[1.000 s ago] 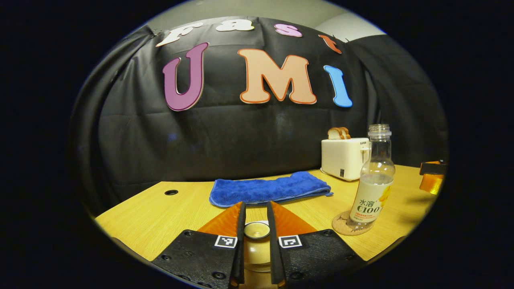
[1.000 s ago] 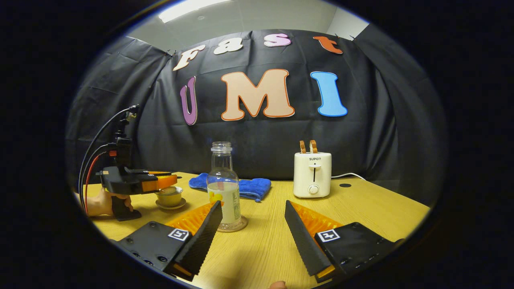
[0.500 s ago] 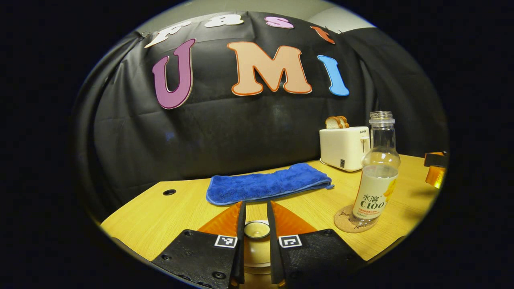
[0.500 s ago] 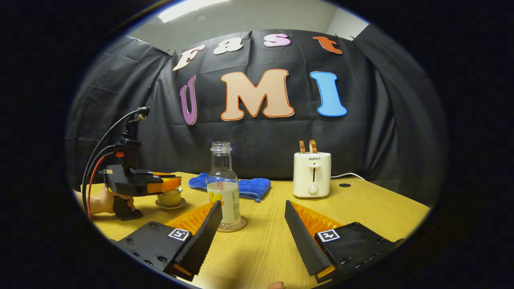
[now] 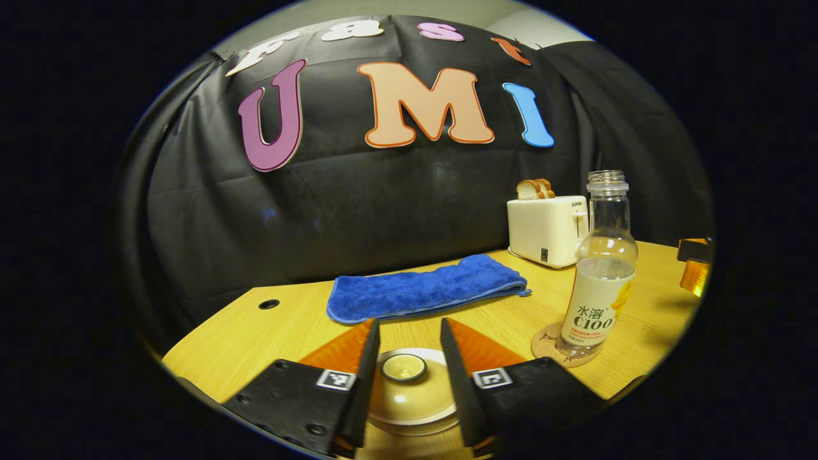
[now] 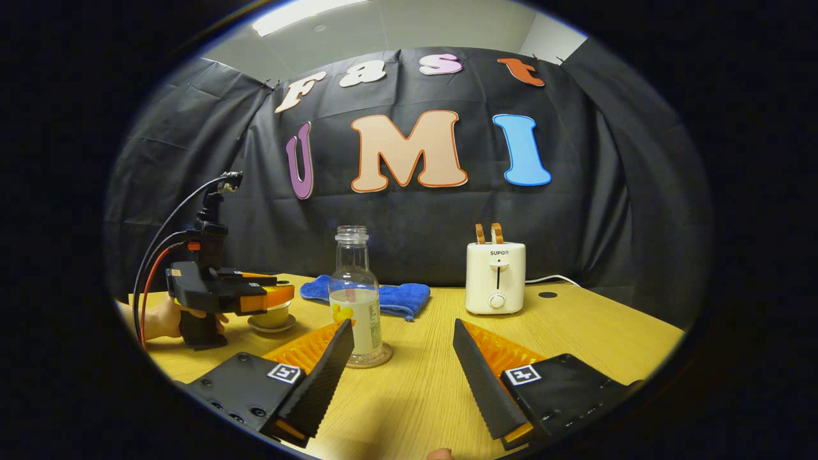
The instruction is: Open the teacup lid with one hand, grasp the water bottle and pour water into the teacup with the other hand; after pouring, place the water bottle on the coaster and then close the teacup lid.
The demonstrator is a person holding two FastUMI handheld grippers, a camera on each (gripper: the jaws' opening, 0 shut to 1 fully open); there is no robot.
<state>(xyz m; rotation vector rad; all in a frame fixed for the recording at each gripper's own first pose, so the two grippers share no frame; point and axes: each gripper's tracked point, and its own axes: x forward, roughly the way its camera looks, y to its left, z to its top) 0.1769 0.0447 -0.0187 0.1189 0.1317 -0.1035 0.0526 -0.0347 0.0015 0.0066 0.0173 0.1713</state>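
We see the left gripper spread open around the teacup lid, its fingers beside the knob and not pressing it; the lid sits on the teacup. Our right gripper is wide open and holds nothing. The water bottle stands upright on the coaster.

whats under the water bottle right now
The water bottle stands upright on a round cork coaster, which lies on the wooden table. The coaster's rim shows around the bottle's base; its middle is covered by the bottle, so any marking there cannot be seen.
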